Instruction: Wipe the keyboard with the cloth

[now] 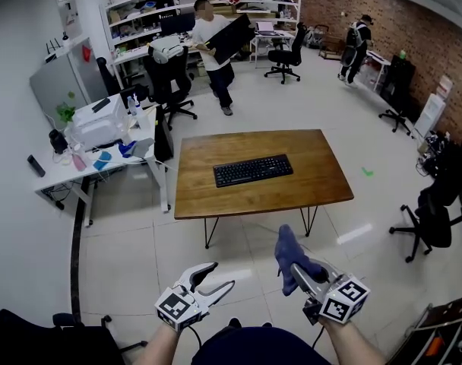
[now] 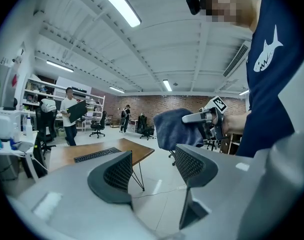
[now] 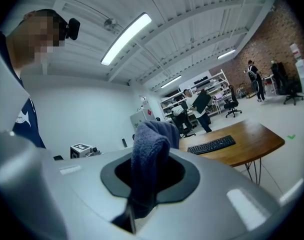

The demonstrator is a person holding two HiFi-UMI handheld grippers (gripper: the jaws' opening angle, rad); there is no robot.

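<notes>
Left gripper (image 1: 223,274) jaws apart, empty; right gripper (image 1: 298,274) jaws clamp cloth (image 1: 286,248), apparently tightly.

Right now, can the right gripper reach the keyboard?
Probably not: the right gripper, shut on the cloth, is well short of the keyboard on the table. Open floor between; nothing blocks.

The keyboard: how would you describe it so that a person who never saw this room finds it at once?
A wooden table on thin dark legs stands alone in the middle of the floor. The keyboard lies near its centre. It is black, flat and the only thing on that table, unlike the cluttered white desk at the left.
</notes>
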